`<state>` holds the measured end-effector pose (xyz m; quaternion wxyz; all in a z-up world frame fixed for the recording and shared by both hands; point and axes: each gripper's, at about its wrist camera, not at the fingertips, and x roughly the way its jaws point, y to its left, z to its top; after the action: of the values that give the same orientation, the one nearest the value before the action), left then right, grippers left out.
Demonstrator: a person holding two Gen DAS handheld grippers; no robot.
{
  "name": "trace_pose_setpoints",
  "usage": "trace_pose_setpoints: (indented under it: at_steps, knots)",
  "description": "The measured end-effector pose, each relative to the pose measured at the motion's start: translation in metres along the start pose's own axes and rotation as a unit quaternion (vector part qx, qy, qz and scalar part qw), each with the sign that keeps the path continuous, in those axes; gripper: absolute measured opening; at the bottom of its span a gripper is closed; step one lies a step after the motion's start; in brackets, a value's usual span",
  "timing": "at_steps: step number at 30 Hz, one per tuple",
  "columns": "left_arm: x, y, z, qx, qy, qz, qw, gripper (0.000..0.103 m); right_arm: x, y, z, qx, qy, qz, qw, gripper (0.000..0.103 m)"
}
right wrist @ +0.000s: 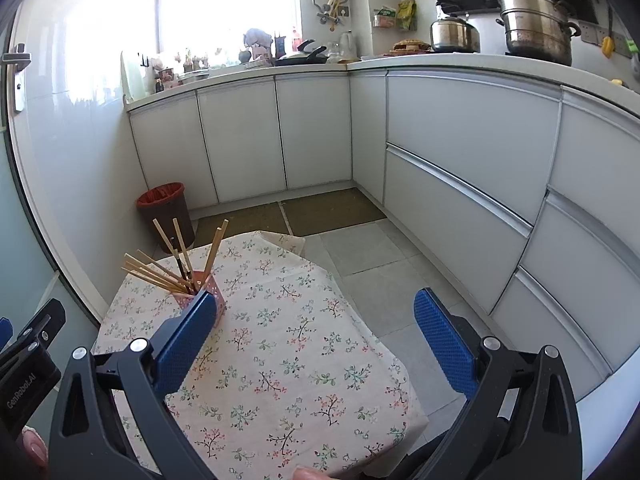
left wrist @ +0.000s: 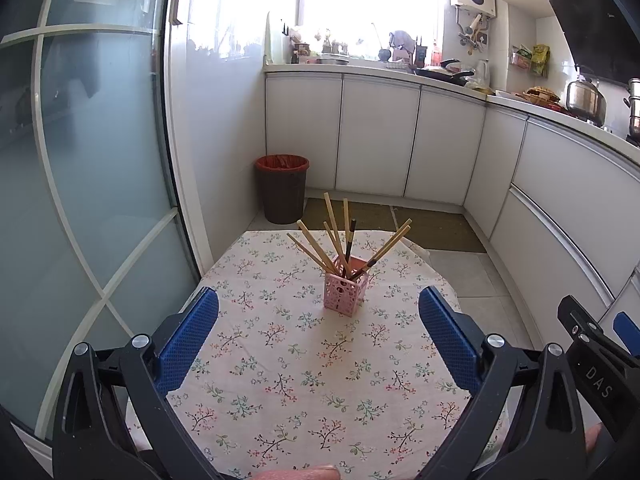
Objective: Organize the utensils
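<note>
Pink lattice holder [left wrist: 346,294]: chopsticks [left wrist: 336,240] all standing inside. Floral tablecloth [left wrist: 304,380]: no loose utensils visible. Left gripper [left wrist: 318,334], right gripper [right wrist: 316,334]: jaws spread, empty. Task apparently complete.

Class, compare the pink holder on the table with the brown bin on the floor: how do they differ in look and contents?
The pink holder is square with perforated walls; the brown bin is round with solid walls. The holder stands on the floral tablecloth; the bin stands on the floor. The holder contains chopsticks; the bin has a red liner. Both stand upright and open-topped.
</note>
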<state>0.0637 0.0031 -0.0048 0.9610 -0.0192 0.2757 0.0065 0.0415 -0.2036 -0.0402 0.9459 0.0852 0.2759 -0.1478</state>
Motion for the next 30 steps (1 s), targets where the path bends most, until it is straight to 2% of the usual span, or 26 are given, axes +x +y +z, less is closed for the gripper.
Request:
trace_pose_setpoints:
  at_steps: [30]
  knots:
    - [0.002, 0.0025, -0.0024, -0.003, 0.008, 0.002, 1.0, 0.096, 0.0055, 0.0017, 0.0009, 0.004, 0.016, 0.008, 1.0, 0.096]
